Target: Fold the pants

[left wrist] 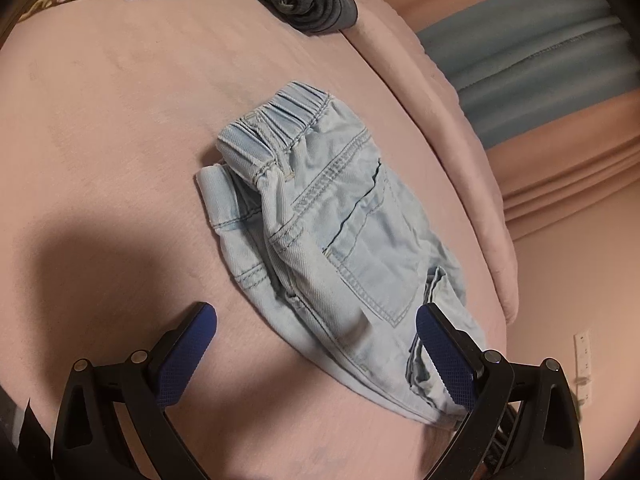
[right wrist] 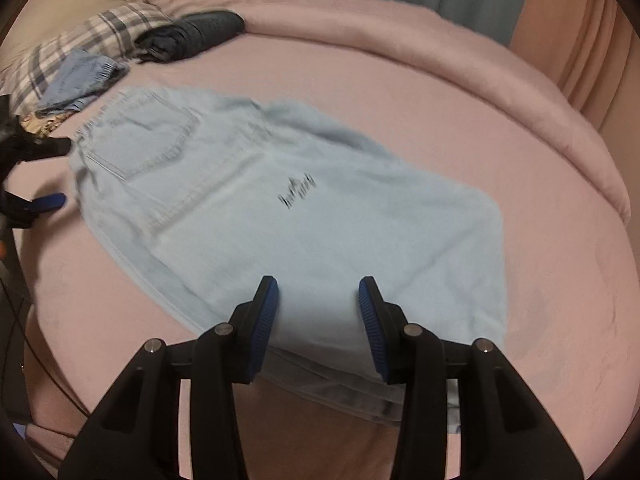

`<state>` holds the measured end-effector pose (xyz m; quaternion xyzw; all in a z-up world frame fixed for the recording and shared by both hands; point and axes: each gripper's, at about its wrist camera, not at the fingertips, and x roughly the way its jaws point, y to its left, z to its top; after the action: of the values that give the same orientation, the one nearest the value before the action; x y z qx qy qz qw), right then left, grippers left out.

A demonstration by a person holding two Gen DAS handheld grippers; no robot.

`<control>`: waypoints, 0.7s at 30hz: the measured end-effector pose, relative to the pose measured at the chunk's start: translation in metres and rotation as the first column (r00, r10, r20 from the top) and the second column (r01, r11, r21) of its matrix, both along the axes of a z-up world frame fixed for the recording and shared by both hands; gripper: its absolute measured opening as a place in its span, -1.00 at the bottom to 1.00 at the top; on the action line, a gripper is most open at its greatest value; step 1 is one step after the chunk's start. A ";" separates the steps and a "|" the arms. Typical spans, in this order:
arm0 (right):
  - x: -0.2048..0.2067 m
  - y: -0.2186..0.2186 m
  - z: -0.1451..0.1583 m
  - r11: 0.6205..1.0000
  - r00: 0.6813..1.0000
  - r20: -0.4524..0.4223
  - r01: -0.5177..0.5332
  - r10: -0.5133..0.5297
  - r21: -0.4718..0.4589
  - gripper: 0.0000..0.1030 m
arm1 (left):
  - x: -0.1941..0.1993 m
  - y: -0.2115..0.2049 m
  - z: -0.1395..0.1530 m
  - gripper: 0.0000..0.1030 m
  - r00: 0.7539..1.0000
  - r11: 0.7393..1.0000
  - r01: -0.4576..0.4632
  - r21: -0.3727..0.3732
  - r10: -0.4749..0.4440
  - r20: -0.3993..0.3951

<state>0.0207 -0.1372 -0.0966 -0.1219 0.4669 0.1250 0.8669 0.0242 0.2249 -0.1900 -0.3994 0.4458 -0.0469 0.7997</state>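
Note:
Light blue denim pants (right wrist: 280, 220) lie on the pink bed, folded lengthwise, back pocket up, with small black lettering mid-leg. In the left wrist view the waistband end (left wrist: 340, 220) is bunched up, elastic band at the top. My left gripper (left wrist: 316, 316) is open, hovering just above the pants' waist end, its right finger over the fabric edge; it also shows in the right wrist view (right wrist: 52, 172) beside the waistband. My right gripper (right wrist: 318, 284) is open over the leg end of the pants, holding nothing.
A folded dark garment (right wrist: 196, 32) and a folded blue denim piece (right wrist: 80, 76) lie near a plaid pillow (right wrist: 80, 40) at the bed's head. A rolled pink blanket (right wrist: 480, 80) runs along the far edge. Curtains (left wrist: 540, 60) hang beyond.

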 end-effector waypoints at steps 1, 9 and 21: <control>-0.001 0.005 0.007 1.000 1.000 0.019 -0.015 0.015 0.014 -0.18 | 0.000 0.001 0.000 0.92 1.000 1.000 -0.001 -0.006 0.001 0.000; 0.024 0.043 0.013 0.972 0.994 0.022 -0.110 0.107 0.205 -0.39 | 0.003 0.003 -0.002 0.92 1.000 0.999 -0.019 -0.039 0.019 -0.003; 0.011 0.090 -0.014 0.955 0.974 -0.064 -0.197 0.216 0.222 -0.46 | -0.001 0.024 -0.013 0.92 0.999 0.970 -0.045 -0.238 0.043 -0.012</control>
<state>0.0319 -0.0476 -0.1104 -0.0703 0.4730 0.2698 0.8358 0.0230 0.2487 -0.2035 -0.5025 0.4307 -0.0810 0.7452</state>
